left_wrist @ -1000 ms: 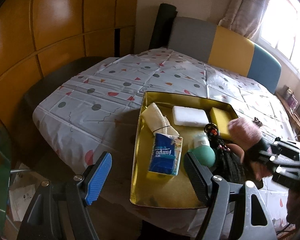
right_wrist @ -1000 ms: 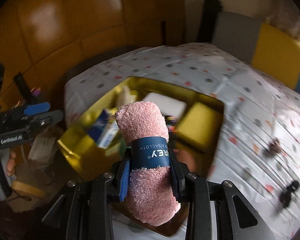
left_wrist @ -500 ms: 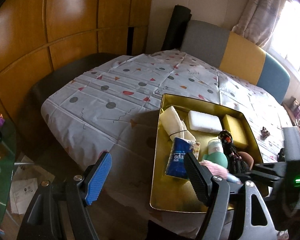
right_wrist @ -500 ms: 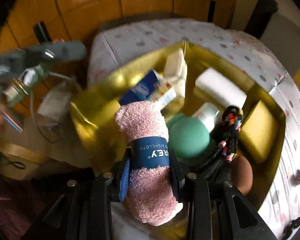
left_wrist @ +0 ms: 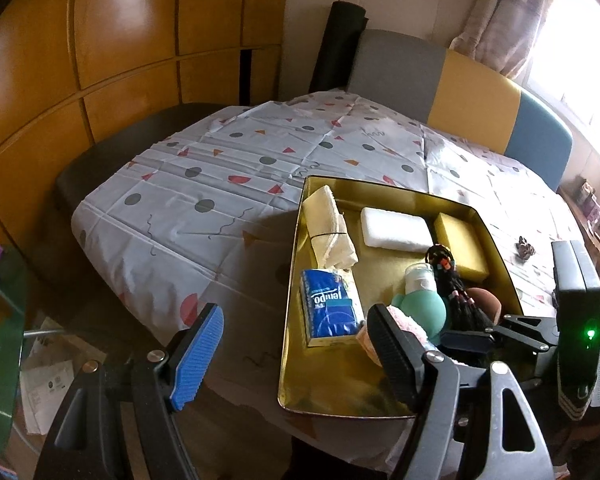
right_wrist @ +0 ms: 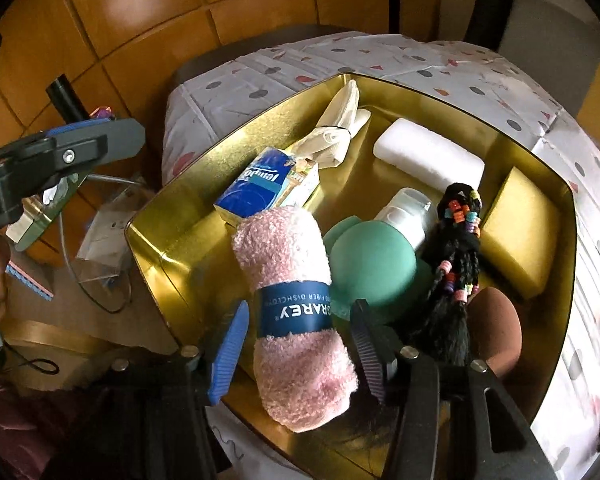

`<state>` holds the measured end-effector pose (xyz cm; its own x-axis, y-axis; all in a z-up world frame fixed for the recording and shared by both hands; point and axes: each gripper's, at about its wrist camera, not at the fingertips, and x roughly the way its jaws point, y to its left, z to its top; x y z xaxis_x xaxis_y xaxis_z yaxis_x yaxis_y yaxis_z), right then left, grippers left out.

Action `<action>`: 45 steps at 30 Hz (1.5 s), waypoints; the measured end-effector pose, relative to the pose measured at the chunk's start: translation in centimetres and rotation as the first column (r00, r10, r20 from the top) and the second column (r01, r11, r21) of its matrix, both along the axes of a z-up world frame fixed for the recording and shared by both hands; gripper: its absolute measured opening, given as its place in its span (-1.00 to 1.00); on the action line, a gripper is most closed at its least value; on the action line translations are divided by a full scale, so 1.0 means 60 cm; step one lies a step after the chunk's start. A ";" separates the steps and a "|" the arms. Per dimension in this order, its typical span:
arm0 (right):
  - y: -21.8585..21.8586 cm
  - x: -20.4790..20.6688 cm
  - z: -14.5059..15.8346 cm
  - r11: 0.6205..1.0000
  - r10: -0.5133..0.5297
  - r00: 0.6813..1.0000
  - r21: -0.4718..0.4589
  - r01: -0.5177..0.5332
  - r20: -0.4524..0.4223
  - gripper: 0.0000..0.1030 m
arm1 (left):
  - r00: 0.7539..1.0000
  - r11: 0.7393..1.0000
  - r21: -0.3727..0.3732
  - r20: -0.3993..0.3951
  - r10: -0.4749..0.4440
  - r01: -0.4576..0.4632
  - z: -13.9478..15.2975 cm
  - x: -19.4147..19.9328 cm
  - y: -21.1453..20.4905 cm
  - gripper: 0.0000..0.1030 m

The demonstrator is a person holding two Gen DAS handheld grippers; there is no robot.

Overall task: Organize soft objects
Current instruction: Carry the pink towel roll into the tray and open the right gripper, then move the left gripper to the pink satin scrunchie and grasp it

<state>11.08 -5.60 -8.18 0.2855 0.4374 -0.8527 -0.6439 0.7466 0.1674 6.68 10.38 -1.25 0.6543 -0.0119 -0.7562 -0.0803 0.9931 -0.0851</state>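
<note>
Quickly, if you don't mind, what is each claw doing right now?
Left claw: open, holding nothing, beside the gold tray.
Right claw: open around the pink rolled dishcloth, which lies in the tray.

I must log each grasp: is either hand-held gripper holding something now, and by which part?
Nothing is held. The right hand-held gripper is open, its fingers apart from the pink dishcloth roll lying in the gold tray. The left hand-held gripper is open and empty.

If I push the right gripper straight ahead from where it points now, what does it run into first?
Most likely the pink rolled cloth, which lies between the open fingers of the right gripper in the gold tray. Past it come the blue tissue pack and the green ball, though depth is hard to judge.
</note>
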 end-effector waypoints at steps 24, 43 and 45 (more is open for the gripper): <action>-0.215 -0.016 0.095 0.922 -0.379 0.916 0.142 0.361 0.130 0.29 | 0.994 0.992 0.064 0.028 -0.108 0.106 0.028 -0.002 -0.077 0.47; -0.578 -0.032 0.047 0.544 -0.837 0.529 0.111 0.831 0.141 0.43 | 0.946 0.944 0.074 0.015 -0.323 0.321 0.045 0.045 -0.233 0.47; -0.614 -0.041 0.034 0.460 -0.887 0.449 0.121 0.879 0.110 0.43 | 0.937 0.936 0.056 0.011 -0.350 0.348 0.048 0.055 -0.259 0.47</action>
